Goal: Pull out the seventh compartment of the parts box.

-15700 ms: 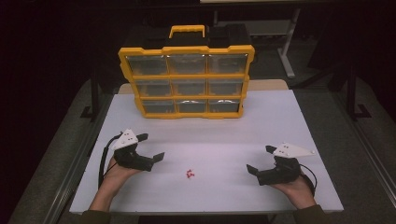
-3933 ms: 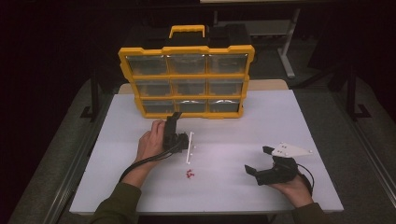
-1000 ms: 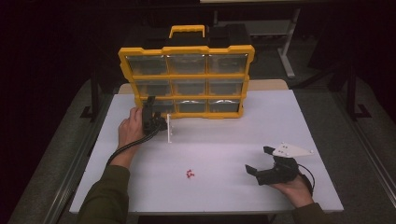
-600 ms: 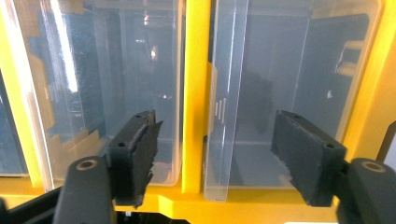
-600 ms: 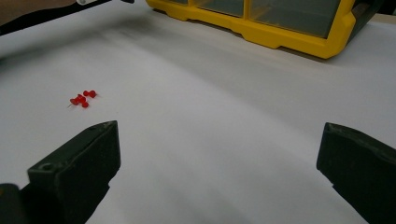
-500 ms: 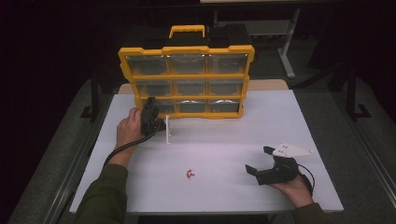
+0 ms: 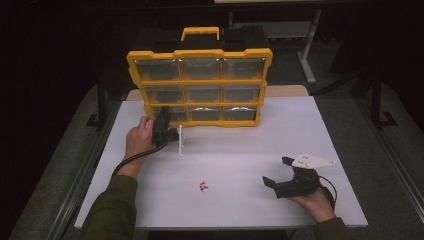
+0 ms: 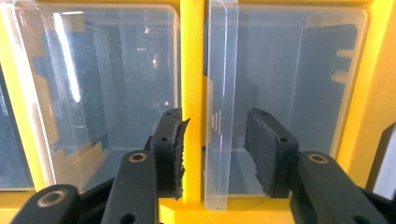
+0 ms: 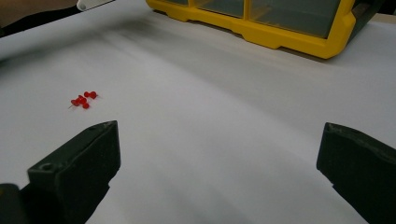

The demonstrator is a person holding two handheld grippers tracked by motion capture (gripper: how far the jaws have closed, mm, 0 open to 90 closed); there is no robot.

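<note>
A yellow organizer (image 7: 200,82) with clear drawers stands upright at the back of the table. My left gripper (image 7: 164,119), rolled on its side, is at its bottom-left drawer (image 7: 172,114). In the left gripper view the jaws of that gripper (image 8: 215,149) have just been closing, with a clear drawer tab (image 8: 220,107) and a yellow frame bar (image 8: 192,93) between them. One pad rests by the bar and the other stands just off the tab. My right gripper (image 7: 282,172) (image 9: 219,158) rests open at the front right with nothing between its fingers.
A few red push pins (image 7: 202,186) (image 9: 83,99) lie on the white table (image 7: 240,150) near the front middle, left of the right gripper. The left gripper's cable (image 7: 131,160) trails along the forearm. Dark floor surrounds the table.
</note>
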